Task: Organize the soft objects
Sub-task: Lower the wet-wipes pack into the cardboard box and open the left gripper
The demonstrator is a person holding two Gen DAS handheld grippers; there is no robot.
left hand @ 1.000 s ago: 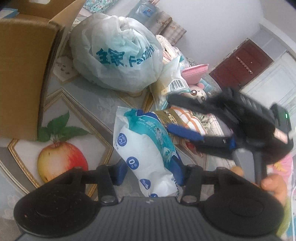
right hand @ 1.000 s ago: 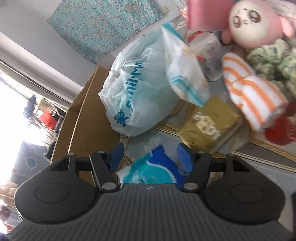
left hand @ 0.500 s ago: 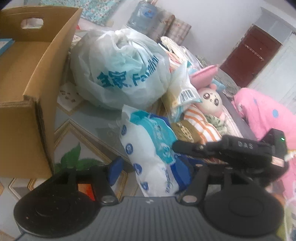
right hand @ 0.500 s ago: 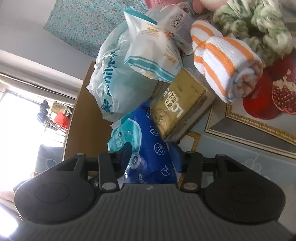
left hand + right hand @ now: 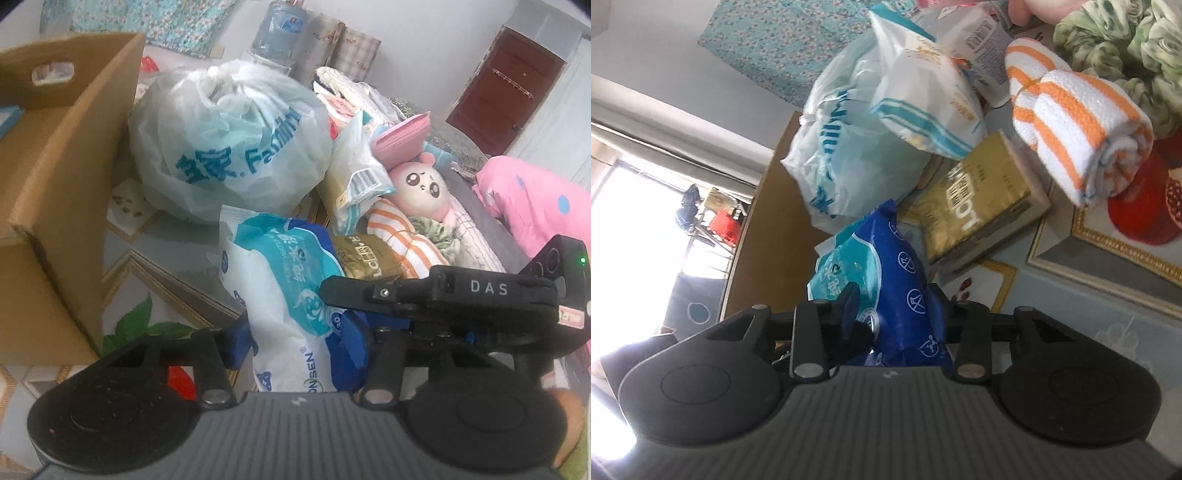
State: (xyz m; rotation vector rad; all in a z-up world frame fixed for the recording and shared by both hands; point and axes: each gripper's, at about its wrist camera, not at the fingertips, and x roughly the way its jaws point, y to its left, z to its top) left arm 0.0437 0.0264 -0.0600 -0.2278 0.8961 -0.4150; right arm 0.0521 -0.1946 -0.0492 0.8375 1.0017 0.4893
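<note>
Plastic, soft and crinkled, fills both my grips: a white, teal and blue pack of wet wipes (image 5: 291, 295) stands on end between my left gripper (image 5: 295, 343) and my right gripper (image 5: 894, 314), close to the near edge of the fruit-patterned tablecloth (image 5: 173, 251). My left jaws have just been closing, and their blue pads (image 5: 236, 343) press the lower part of the pack from either side, about a third open. My right jaws have also been narrowing; in the right wrist view the dark blue face of the pack (image 5: 905, 291) sits squeezed between them, and in the left wrist view that black gripper body (image 5: 461, 295) reaches in from the right and touches the same pack.

Just behind the pack, to the right, lies a gold foil-wrapped rectangular packet (image 5: 979, 206), touching the wipes. Beside it rests a rolled white towel with orange stripes (image 5: 1078, 136), and past that a crumpled green and white cloth (image 5: 1126, 40). To the left stands an open brown cardboard box (image 5: 62, 192), near the pack but apart from it. Further back sits a knotted pale plastic shopping bag with blue lettering (image 5: 229, 144), with a white and teal snack bag (image 5: 923, 99) leaning against it. A pink and white plush toy (image 5: 424, 184) lies behind the towel, a pink notebook (image 5: 402, 136) above it. Farthest off on the right is a dark red door (image 5: 506, 88).
</note>
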